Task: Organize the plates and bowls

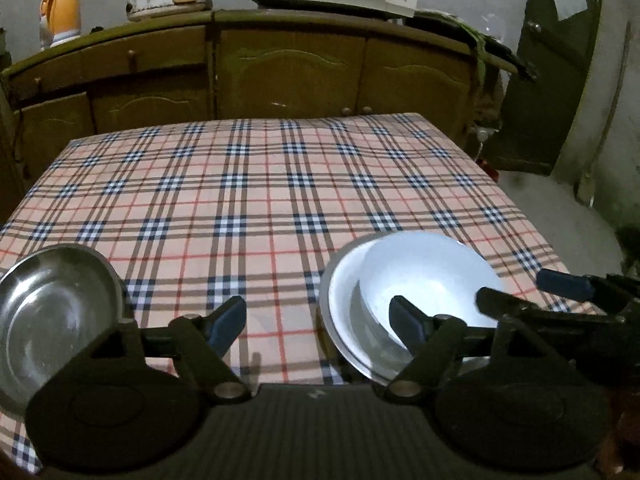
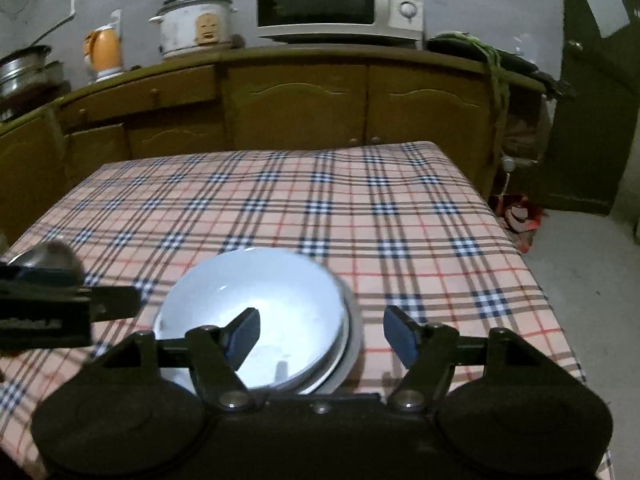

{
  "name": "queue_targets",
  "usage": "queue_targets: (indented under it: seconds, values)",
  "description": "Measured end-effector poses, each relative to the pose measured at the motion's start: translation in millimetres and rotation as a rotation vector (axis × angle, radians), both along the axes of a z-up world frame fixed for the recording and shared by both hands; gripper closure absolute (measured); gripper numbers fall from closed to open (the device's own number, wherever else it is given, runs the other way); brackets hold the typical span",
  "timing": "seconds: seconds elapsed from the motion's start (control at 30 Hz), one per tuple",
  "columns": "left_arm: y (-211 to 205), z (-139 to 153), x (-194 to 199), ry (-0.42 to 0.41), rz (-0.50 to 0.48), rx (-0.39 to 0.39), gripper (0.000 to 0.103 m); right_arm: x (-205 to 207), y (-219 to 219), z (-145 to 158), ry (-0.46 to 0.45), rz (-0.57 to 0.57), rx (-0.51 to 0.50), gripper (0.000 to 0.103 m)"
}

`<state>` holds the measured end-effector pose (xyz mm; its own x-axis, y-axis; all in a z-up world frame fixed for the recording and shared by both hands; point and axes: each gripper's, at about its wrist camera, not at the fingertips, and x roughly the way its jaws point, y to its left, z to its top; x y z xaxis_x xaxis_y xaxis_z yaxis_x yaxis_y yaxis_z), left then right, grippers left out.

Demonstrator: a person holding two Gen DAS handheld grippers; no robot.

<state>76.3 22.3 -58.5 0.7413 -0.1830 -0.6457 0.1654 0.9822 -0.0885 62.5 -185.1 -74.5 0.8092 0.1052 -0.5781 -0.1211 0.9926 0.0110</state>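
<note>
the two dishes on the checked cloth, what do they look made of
Left bowl: likely stainless steel, a grey mirror-like inside with streaky reflections. White bowl: smooth and glossy with soft highlights, probably glazed ceramic or enamel; it sits in a grey metal-looking plate whose rim shows beneath it.

We see a white round bowl [image 2: 256,304] sitting upright inside a shallow steel plate [image 2: 354,344] near the front of the checked tablecloth. Well apart to its left lies a second shiny round steel plate [image 1: 52,312], empty.

text: none legible — microwave [image 2: 339,0] | cooker [image 2: 195,24] — unreadable
</note>
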Motion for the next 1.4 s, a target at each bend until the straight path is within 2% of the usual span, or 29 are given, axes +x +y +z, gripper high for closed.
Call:
queue_targets:
  seconds: [0.1, 0.2, 0.33, 0.43, 0.57, 0.8, 0.93, 0.97, 1.0, 1.03, 1.07, 1.2, 1.4]
  values:
    - [-1, 0, -2, 0.0, -0.007, 0.005, 0.023, 0, 1, 1, 0.006, -0.004, 0.016, 0.022]
    - [2, -1, 3, -0.006, -0.005, -0.012, 0.018, 7, -4, 1, 0.007, -0.039, 0.009, 0.022]
    - [2, -16, 27, 0.016, -0.007, -0.006, 0.017, 29, -18, -9, 0.044, -0.096, 0.038, 0.022]
    - [3, -26, 43, 0.04, -0.01, -0.038, 0.017, 44, -20, -19, 0.07, -0.094, 0.042, 0.022]
    - [-4, -33, 54, 0.056, -0.024, -0.025, 0.017, 57, -22, -32, 0.099, -0.103, 0.044, 0.022]
    - [-14, -49, 70, 0.095, -0.051, -0.003, 0.018, 69, -30, -51, 0.153, -0.078, 0.155, 0.022]
    - [-17, -56, 74, 0.107, -0.089, -0.001, 0.024, 73, -29, -56, 0.187, -0.041, 0.236, 0.023]
    - [-19, -55, 74, 0.103, -0.099, 0.0, 0.026, 74, -27, -56, 0.19, -0.031, 0.251, 0.028]
    - [-21, -54, 74, 0.095, -0.111, 0.0, 0.035, 75, -25, -55, 0.185, -0.018, 0.265, 0.035]
    - [-23, -53, 74, 0.092, -0.121, -0.003, 0.044, 75, -24, -54, 0.186, -0.027, 0.261, 0.035]
    - [-27, -52, 74, 0.091, -0.134, -0.001, 0.049, 76, -23, -53, 0.19, -0.033, 0.265, 0.036]
    - [-32, -51, 73, 0.088, -0.126, 0.016, 0.05, 76, -26, -52, 0.195, -0.052, 0.282, 0.041]
    - [-28, -47, 72, 0.092, -0.1, 0.01, 0.05, 72, -24, -47, 0.182, -0.037, 0.28, 0.042]
